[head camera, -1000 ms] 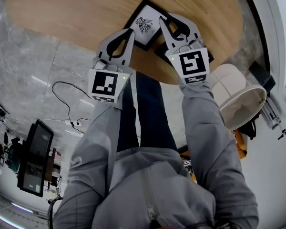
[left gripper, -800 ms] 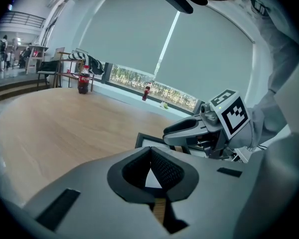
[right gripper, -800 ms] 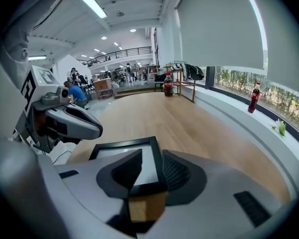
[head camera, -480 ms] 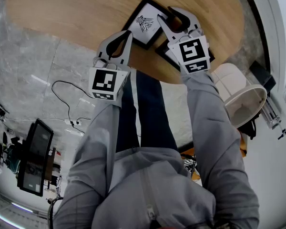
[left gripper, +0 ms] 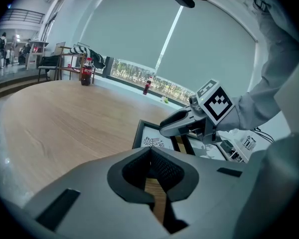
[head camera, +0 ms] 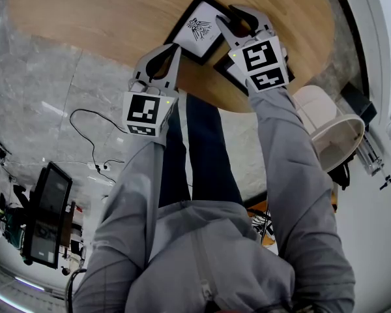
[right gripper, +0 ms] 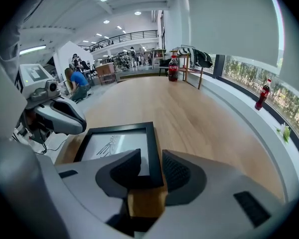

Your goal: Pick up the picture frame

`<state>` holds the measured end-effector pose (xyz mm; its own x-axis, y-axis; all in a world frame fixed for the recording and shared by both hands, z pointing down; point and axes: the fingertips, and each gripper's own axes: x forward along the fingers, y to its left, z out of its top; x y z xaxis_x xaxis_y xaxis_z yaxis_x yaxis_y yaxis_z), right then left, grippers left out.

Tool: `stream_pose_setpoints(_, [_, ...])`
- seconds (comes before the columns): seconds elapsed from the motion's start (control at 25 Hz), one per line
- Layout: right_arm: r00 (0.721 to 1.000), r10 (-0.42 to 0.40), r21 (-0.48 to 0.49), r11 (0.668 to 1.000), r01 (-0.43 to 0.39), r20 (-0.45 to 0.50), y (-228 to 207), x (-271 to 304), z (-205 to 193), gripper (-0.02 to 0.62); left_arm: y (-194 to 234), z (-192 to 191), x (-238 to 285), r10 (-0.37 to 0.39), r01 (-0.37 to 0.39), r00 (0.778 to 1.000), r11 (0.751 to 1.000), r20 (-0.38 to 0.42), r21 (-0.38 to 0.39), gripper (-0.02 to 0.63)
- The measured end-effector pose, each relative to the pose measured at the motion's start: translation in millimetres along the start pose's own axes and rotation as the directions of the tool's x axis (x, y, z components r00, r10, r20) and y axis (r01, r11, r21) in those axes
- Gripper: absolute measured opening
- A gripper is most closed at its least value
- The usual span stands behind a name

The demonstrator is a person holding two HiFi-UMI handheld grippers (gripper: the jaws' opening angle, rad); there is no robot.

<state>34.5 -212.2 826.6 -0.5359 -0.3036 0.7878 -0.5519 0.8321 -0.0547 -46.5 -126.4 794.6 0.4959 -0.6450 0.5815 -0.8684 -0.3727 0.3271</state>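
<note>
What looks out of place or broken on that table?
Nothing looks spilled or broken. The picture frame and a second frame lie flat near the table edge, askew to it. The right tool's jaws have just been opening and straddle the first frame's border.

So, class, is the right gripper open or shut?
Open: the right gripper jaws, just opened, stand apart astride the picture frame edge, not pressing it.

Grey marble floor [head camera: 39, 96], blind-covered windows [left gripper: 129, 34]

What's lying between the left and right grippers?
The black picture frame with the drawing lies flat on the table between left gripper and right gripper, clearest in the head view.
</note>
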Motion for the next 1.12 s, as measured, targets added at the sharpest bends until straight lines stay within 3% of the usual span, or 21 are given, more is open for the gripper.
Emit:
stream_pose_setpoints(0.32, [0.999,-0.005,-0.003,1.000,0.005,-0.033,5,0,0,0.127,1,-5,-11,0.027,-0.027,1.000,0.999,-0.001,-0.037,0.018])
stream_pose_setpoints(0.56, [0.998,-0.015,-0.038,0.999,0.013,-0.069,33,8,3,0.126,6,-37,-38,0.053,-0.055,0.998,0.994,-0.029,-0.093,0.018])
stream_pose_setpoints(1.12, [0.998,0.020,-0.035,0.999,-0.022,-0.061,98,9,8,0.124,2,-92,-93,0.070,-0.083,0.996,0.961,-0.055,-0.266,0.020])
